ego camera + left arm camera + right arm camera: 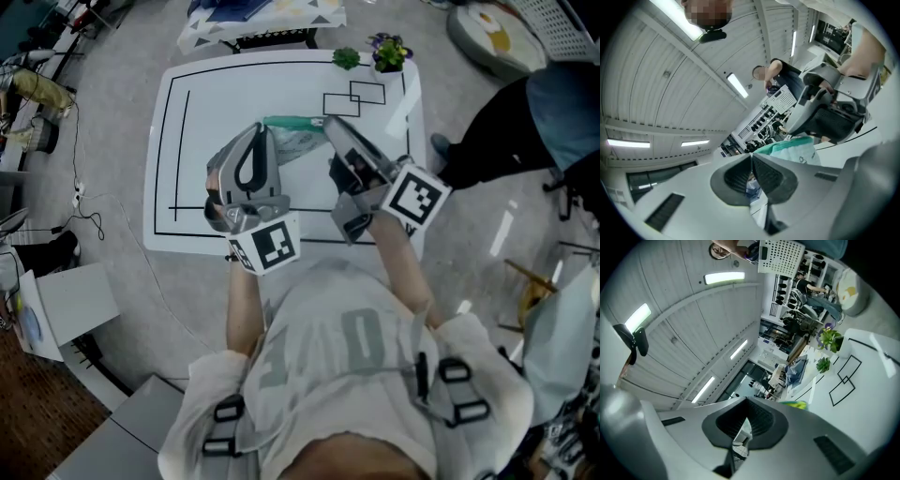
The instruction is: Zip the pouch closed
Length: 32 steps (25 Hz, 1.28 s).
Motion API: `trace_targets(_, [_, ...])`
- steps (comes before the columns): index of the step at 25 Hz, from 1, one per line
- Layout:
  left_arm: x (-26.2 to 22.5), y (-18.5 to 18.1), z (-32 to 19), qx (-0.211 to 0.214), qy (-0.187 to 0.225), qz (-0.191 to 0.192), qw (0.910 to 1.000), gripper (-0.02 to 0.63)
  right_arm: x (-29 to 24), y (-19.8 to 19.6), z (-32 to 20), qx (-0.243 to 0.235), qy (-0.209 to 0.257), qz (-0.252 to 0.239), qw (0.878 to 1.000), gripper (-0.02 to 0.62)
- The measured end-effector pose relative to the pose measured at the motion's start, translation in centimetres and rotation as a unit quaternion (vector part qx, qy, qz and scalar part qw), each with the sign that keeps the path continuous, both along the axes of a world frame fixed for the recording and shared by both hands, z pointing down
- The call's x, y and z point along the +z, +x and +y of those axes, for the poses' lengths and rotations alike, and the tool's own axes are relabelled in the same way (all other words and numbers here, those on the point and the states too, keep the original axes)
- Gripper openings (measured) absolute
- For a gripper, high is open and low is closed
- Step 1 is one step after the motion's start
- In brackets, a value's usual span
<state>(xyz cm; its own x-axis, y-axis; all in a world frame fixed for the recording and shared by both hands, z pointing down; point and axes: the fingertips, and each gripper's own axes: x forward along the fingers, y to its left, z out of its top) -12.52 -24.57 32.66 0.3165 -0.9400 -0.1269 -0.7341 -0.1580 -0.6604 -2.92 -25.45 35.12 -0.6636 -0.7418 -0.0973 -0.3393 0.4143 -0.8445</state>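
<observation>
A pouch (295, 139) with a teal-green zip edge and a pale body lies on the white table (187, 187) between my two grippers. My left gripper (265, 129) is shut at the left end of the green edge and pinches the pouch there. In the left gripper view the pouch (797, 147) shows just past the closed left gripper (751, 155). My right gripper (330, 125) is shut at the right end of the zip edge; the pull itself is hidden. In the right gripper view only a green sliver of the pouch (794, 404) shows beyond the closed right gripper (746, 401).
Two small potted plants (389, 52) (346, 58) stand at the table's far edge. Black outlined rectangles (354, 97) are drawn on the table beyond the pouch. A person (525, 122) stands to the right of the table. Cables (89, 216) lie on the floor at left.
</observation>
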Motion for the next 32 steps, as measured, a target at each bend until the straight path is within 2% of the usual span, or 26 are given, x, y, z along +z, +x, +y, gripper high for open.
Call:
trace_targets(5, [-0.1, -4.1, -0.2, -0.051, -0.007, -0.023, 0.9984, 0.017, 1.4, 3.4, -0.3, 0.046, -0.003, 0.036, 0.998, 0.009])
trace_targets(8, [0.6, -4.5, 0.2, -0.054, -0.016, -0.037, 0.9978, 0.017, 1.7, 4.0, 0.1, 0.050, -0.001, 0.042, 0.998, 0.009])
trace_targets(11, [0.8, -4.2, 0.3, -0.051, -0.024, -0.015, 0.9983, 0.017, 2.2, 4.1, 0.3, 0.054, -0.005, 0.050, 0.997, 0.009])
trace_targets(15, [0.2, -3.6, 0.9, -0.040, -0.030, -0.010, 0.9987, 0.017, 2.2, 4.6, 0.8, 0.055, -0.008, 0.056, 0.997, 0.009])
trace_targets(18, [0.8, -3.4, 1.3, -0.036, -0.055, 0.016, 0.9977, 0.017, 2.3, 4.8, 1.1, 0.060, -0.013, 0.060, 0.996, 0.009])
trace_targets(21, [2.7, -3.1, 0.8, -0.031, -0.097, 0.048, 0.9936, 0.018, 3.3, 4.9, 0.9, 0.065, -0.027, 0.074, 0.995, 0.009])
trace_targets(25, [5.1, -2.3, 0.0, -0.011, -0.170, 0.119, 0.9783, 0.018, 4.9, 5.2, 0.2, 0.076, -0.038, 0.110, 0.990, 0.011])
trace_targets(27, [6.1, -2.1, -0.6, -0.003, -0.189, 0.127, 0.9737, 0.021, 5.3, 5.1, -0.3, 0.080, -0.034, 0.128, 0.988, 0.011])
trace_targets(29, [6.8, -1.9, -1.1, -0.003, -0.200, 0.132, 0.9709, 0.053, 5.4, 5.0, -0.6, 0.086, -0.026, 0.149, 0.985, 0.014])
trace_targets(30, [7.0, -1.7, -1.3, 0.000, -0.204, 0.138, 0.9691, 0.106, 5.3, 4.9, -0.8, 0.088, -0.021, 0.157, 0.983, 0.060])
trace_targets(31, [7.1, -1.5, -1.5, 0.004, -0.208, 0.146, 0.9671, 0.148, 5.3, 4.8, -0.9, 0.089, -0.017, 0.158, 0.983, 0.136])
trace_targets(32, [7.0, -1.3, -1.6, 0.009, -0.211, 0.153, 0.9653, 0.164, 5.3, 4.7, -1.0, 0.091, -0.015, 0.153, 0.984, 0.146])
